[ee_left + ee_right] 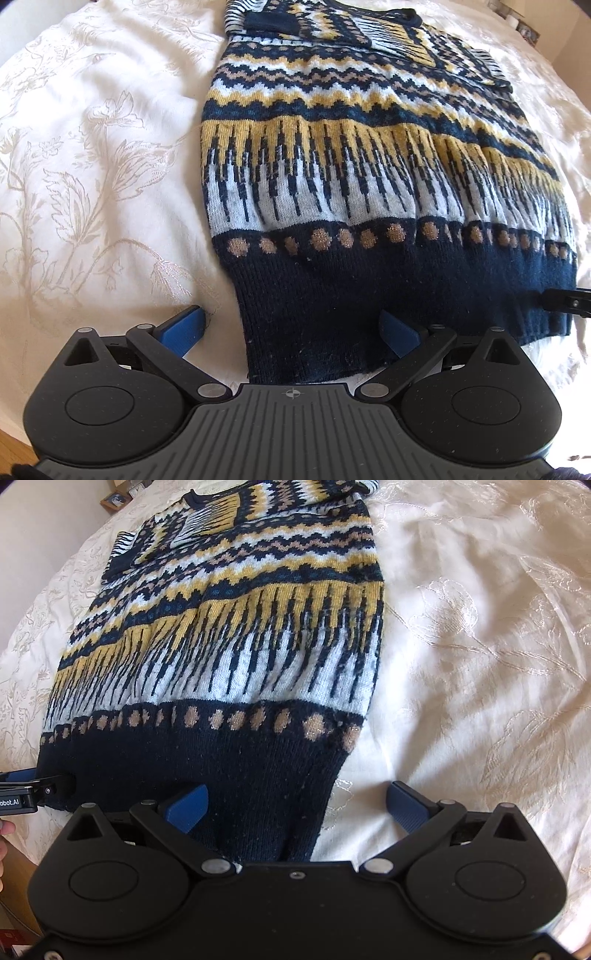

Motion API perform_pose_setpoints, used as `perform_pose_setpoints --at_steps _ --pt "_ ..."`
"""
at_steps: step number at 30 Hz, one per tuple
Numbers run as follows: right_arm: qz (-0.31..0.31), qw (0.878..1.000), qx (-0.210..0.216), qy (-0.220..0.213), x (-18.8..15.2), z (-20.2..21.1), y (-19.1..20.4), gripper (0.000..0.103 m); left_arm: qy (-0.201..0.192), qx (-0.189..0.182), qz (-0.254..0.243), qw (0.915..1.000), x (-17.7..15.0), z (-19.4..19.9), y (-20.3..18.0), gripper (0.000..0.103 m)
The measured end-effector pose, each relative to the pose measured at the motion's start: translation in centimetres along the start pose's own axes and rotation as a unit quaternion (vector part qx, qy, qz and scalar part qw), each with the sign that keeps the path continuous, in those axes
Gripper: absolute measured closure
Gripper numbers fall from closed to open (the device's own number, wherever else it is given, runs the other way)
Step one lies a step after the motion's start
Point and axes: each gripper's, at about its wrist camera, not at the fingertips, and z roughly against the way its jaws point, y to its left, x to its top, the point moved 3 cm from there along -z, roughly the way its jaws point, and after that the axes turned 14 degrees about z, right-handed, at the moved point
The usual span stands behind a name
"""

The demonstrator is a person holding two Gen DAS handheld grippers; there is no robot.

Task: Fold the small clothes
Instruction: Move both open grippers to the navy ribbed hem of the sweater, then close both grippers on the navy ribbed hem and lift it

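Note:
A knitted sweater (362, 166) in navy, yellow and white bands lies flat on a cream embroidered bedspread (92, 166), its sleeves folded in across the chest at the far end. My left gripper (293, 326) is open at the navy hem, one blue finger on the bedspread and the other over the knit, with the near left hem corner between them. My right gripper (297, 803) is open too, straddling the sweater's (229, 646) near right hem corner. Each gripper shows at the edge of the other's view: the right gripper (565, 302) and the left gripper (22, 794).
The bedspread (480, 646) spreads wide on both sides of the sweater. Small picture frames (114, 500) stand beyond the bed's far edge. Wooden floor (14, 454) shows below the near edge, and part of a hand (3, 838) sits at the left border.

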Motion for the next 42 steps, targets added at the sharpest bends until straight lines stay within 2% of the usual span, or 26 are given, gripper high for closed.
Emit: perform_pose_setpoints --at_steps 4,6,8,9,11,13,14,15,16,17,18,19,24,30,36,42 --pt "-0.030 0.999 0.019 0.011 0.4 0.0 -0.6 0.000 0.011 -0.013 0.002 0.9999 0.2 -0.2 0.3 0.002" --pt "-0.048 0.998 0.034 0.014 0.5 0.0 -0.9 0.000 0.008 -0.022 0.004 0.9997 0.4 0.2 0.4 0.014" --pt "-0.065 0.997 0.048 0.013 0.6 0.1 -1.0 0.000 -0.001 -0.033 0.006 0.9994 0.5 0.9 0.3 0.035" --pt "-0.068 0.996 0.051 0.010 0.6 0.2 -1.1 0.003 0.000 -0.039 0.005 0.9992 0.5 1.1 0.2 0.040" --pt "-0.065 0.996 0.054 0.007 0.6 0.4 -0.8 0.010 0.003 -0.052 0.004 0.9987 0.4 1.4 0.1 0.055" --pt "-0.059 0.997 0.050 0.007 0.5 0.5 -0.6 0.019 0.007 -0.056 0.004 0.9984 0.4 1.4 0.0 0.059" --pt "-0.057 0.997 0.048 0.007 0.5 0.5 -0.6 0.022 0.011 -0.057 0.003 0.9983 0.4 1.3 -0.1 0.065" --pt "-0.057 0.997 0.046 0.006 0.5 0.5 -0.6 0.032 0.020 -0.054 0.001 0.9983 0.5 1.1 -0.2 0.071" --pt "-0.058 0.997 0.047 0.006 0.6 0.5 -0.6 0.047 0.032 -0.057 0.003 0.9978 0.5 0.9 -0.3 0.093" --pt "-0.063 0.997 0.049 0.008 0.6 0.6 -0.7 0.057 0.041 -0.058 0.009 0.9974 0.7 0.9 -0.3 0.098" --pt "-0.072 0.996 0.055 0.008 0.7 0.7 -0.8 0.076 0.044 -0.057 0.017 0.9972 0.9 0.9 -0.4 0.098" --pt "-0.084 0.994 0.068 0.006 0.8 0.9 -1.1 0.081 0.044 -0.058 0.022 0.9971 1.2 1.1 -0.4 0.098" --pt "-0.082 0.992 0.089 -0.017 2.2 3.2 -0.8 0.085 0.014 -0.077 0.034 0.9964 3.4 3.9 -0.7 0.098" --pt "-0.076 0.989 0.100 -0.077 6.4 6.7 -0.3 0.087 -0.042 -0.112 0.057 0.9912 8.8 7.6 -1.1 0.098" --pt "-0.095 0.981 0.092 -0.139 12.8 8.8 -1.4 0.088 -0.101 -0.141 0.062 0.9829 16.0 9.4 -2.0 0.098" --pt "-0.097 0.975 0.081 -0.182 20.5 8.6 -2.9 0.088 -0.138 -0.160 0.049 0.9761 23.5 8.7 -3.7 0.098"
